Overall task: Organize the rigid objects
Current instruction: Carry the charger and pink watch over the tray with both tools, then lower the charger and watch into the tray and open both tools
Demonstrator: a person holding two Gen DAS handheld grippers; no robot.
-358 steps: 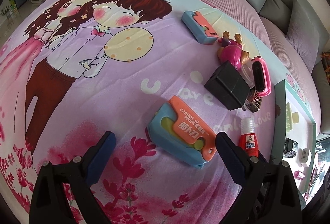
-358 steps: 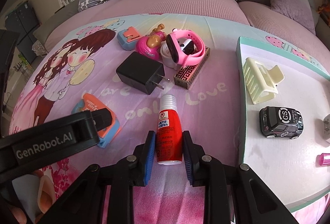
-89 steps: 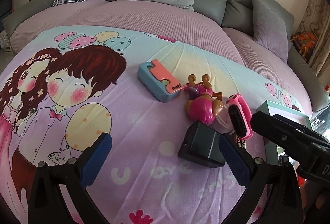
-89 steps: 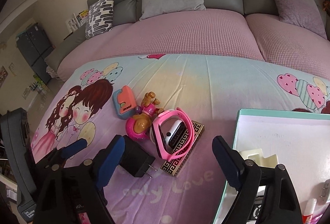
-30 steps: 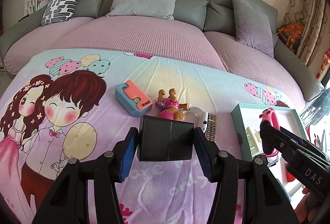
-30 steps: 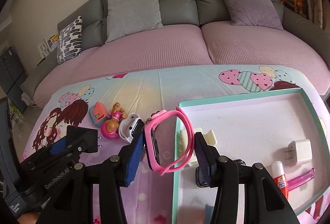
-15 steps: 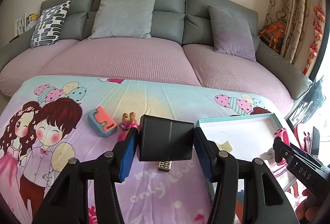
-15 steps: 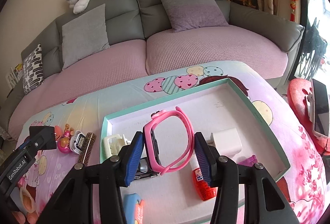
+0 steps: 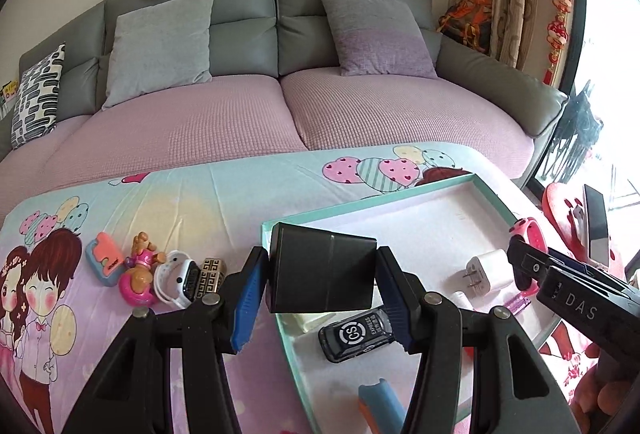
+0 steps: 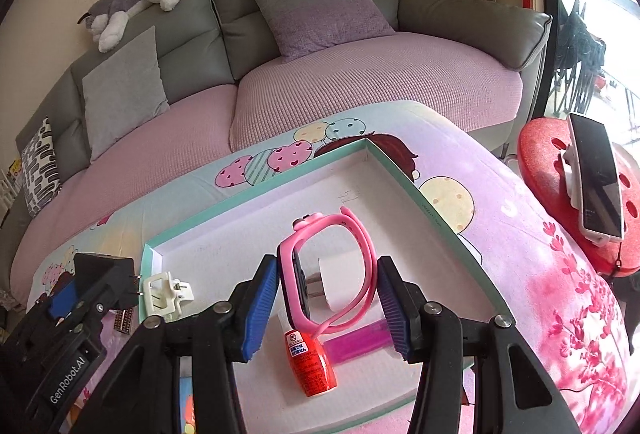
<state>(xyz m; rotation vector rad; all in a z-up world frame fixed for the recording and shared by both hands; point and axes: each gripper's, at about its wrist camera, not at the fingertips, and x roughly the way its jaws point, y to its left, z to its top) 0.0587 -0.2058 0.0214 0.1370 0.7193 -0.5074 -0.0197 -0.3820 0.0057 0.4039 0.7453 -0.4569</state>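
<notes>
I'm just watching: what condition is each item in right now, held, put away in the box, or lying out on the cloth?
black charger: held in the left gripper, above the box edge.
pink watch: held in the right gripper, over the box.
teal box: open, no lid.
toy car: inside the box.
red bottle: lying inside the box.
white watch: out on the cloth.

Your left tool point(image 9: 320, 288) is clamped on the black charger point(image 9: 322, 274), both blue pads pressed flat against its sides, and it points forward and down over the near-left corner of the tray point(image 9: 280, 318). Your right tool point(image 10: 328, 292) grips the pink watch point(image 10: 326, 270) by its band, lifted over the middle of that tray. Your right hand point(image 9: 600, 398) shows at the tray's right side, wrapped around the tool's handle.
</notes>
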